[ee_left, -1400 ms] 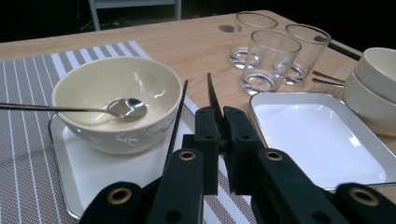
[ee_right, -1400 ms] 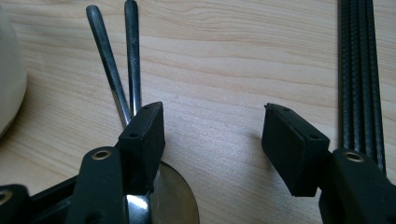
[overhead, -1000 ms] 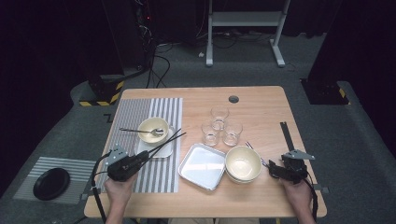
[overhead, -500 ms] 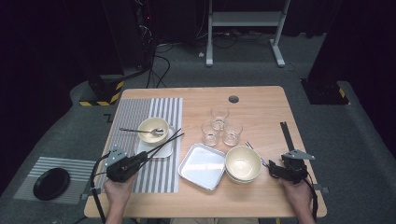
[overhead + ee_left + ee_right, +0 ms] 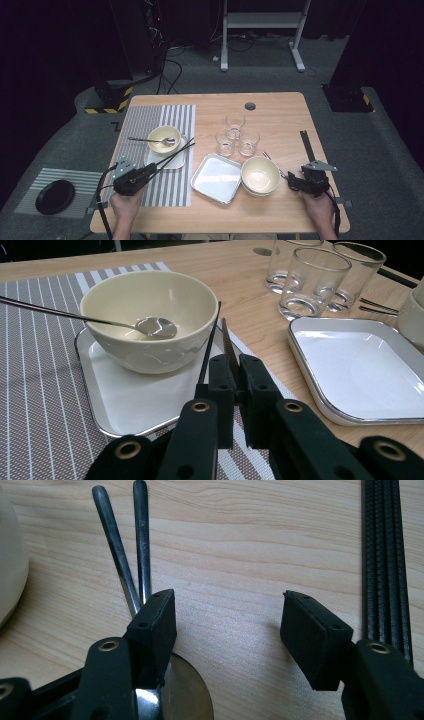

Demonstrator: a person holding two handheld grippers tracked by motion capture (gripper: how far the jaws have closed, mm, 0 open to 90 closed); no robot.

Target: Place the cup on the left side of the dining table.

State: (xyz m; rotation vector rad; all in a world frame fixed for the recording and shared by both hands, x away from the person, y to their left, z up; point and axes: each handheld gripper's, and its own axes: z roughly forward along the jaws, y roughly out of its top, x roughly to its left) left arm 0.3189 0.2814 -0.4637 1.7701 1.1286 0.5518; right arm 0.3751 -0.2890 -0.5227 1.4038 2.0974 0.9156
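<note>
My left gripper (image 5: 150, 171) (image 5: 236, 365) is shut on a pair of thin dark chopsticks (image 5: 175, 152) (image 5: 209, 342). Their tips reach over a small white tray (image 5: 167, 161) (image 5: 130, 400) toward the cream bowl (image 5: 163, 138) (image 5: 150, 320) standing on it. A metal spoon (image 5: 150, 140) (image 5: 150, 326) rests in that bowl. At the table's right, my right gripper (image 5: 293, 181) (image 5: 227, 607) stands open, low over the wood. Its left jaw sits over the metal spoons (image 5: 127, 550) lying beside the stacked cream bowls (image 5: 260, 175); nothing is between the pads.
A square metal tray (image 5: 215, 178) (image 5: 360, 370) lies mid-table, with three empty glasses (image 5: 235, 136) (image 5: 312, 282) behind it. A striped placemat (image 5: 155, 117) covers the left side. A black rod (image 5: 305, 144) (image 5: 385, 555) lies at the right. A black plate (image 5: 55, 196) lies on the floor.
</note>
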